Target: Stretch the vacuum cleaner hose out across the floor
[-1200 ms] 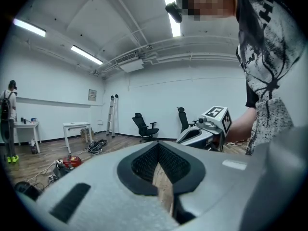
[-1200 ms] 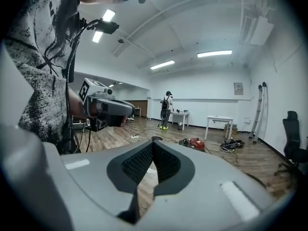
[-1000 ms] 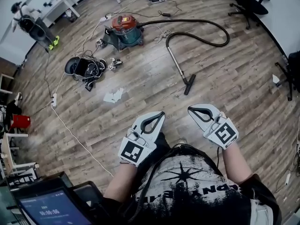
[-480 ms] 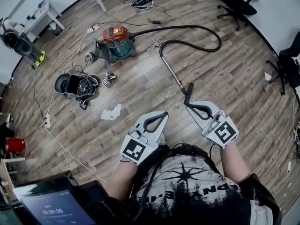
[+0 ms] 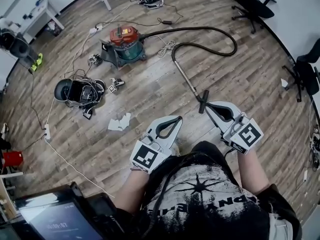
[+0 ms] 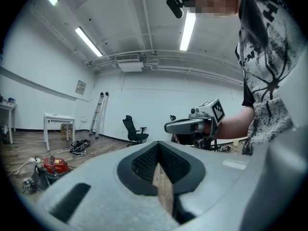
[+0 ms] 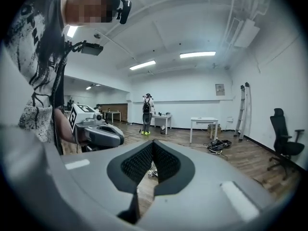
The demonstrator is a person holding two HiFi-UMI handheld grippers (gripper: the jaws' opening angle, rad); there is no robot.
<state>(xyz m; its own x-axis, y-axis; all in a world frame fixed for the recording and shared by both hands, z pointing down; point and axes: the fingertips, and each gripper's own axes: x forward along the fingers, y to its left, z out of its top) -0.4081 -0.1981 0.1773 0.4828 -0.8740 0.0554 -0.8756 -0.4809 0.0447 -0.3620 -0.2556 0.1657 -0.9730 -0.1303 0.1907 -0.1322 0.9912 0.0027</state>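
The red and teal vacuum canister [image 5: 125, 43] stands on the wooden floor at the far side. Its black hose [image 5: 220, 31] loops out to the right and curls back to a metal wand [image 5: 186, 76]. The wand ends in a black floor nozzle [image 5: 202, 102]. My right gripper [image 5: 208, 105] is shut and empty, its tip just right of the nozzle and above the floor. My left gripper [image 5: 177, 118] is shut and empty too, left of and nearer than the nozzle. Both grippers point roughly level. The canister [image 6: 53, 165] also shows low at the left of the left gripper view.
A dark helmet with tangled cables [image 5: 80, 90] and crumpled paper [image 5: 120, 121] lie to the left. A white cable with a power strip [image 5: 47, 131] crosses the floor. Office chairs [image 5: 252, 4] stand at the right, a white table [image 5: 45, 9] at the far left. A tablet [image 5: 55, 219] is bottom left.
I have walked forward toward the wand. Both grippers moved ahead, and the nozzle now lies right beside the right gripper's tip. Both jaws stayed shut.
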